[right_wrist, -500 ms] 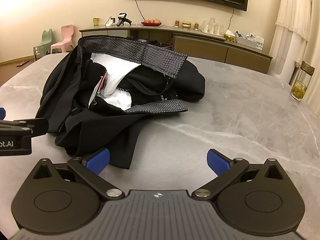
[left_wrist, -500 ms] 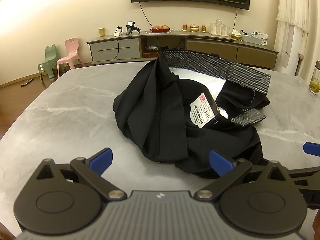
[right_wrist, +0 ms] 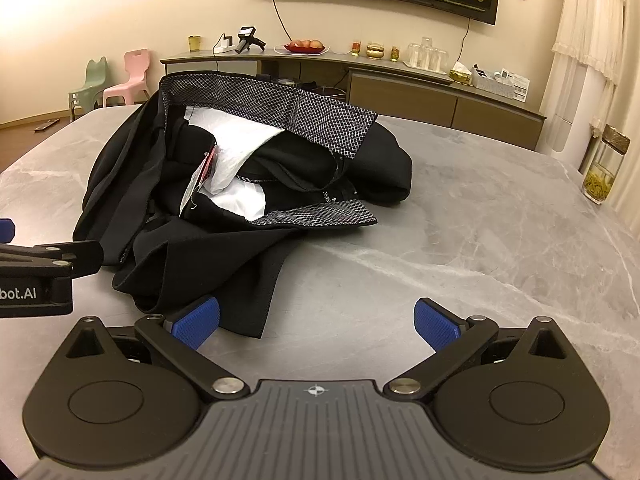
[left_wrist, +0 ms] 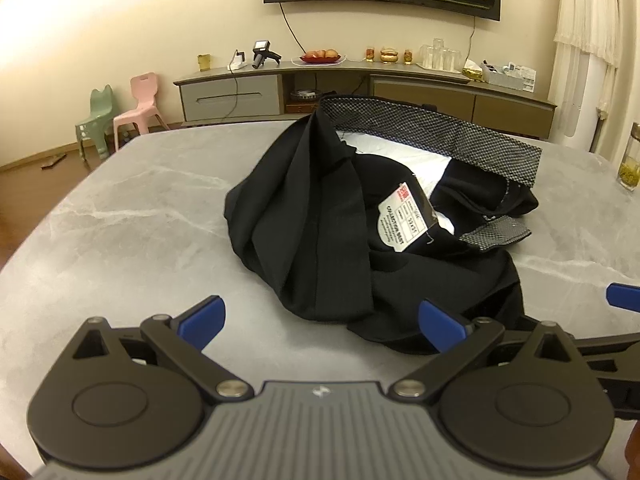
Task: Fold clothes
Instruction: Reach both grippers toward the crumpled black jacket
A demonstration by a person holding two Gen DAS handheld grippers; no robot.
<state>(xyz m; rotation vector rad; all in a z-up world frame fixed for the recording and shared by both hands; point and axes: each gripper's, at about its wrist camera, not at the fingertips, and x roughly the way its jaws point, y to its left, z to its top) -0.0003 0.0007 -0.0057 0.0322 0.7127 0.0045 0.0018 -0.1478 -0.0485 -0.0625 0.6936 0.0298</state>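
Fingers first: we record the left gripper with its blue-padded fingers spread wide apart and holding nothing, poised low over the near edge of the grey marbled bench; its right pad sits in front of the garment's near hem, though we cannot tell whether it touches the cloth. We record the right gripper likewise spread wide and empty, its left pad just beside or against the nearest black corner of the cloth, its right pad over bare bench. In the right wrist view the left gripper's black body juts in from the left edge, close to the garment's near left side. Item: one pair of black trousers, crumpled in a loose heap on the middle of the bench, unfolded. We note the waistband turned out and standing up at the far side, showing a black-and-white checked lining, with white pocket lining exposed inside and a second checked flap lying flat toward the right. A paper hang tag, white with a red mark and black top, rests on the upper folds. Beyond the bench we list a long sideboard against the wall and a glass jar at the bench's far right edge.
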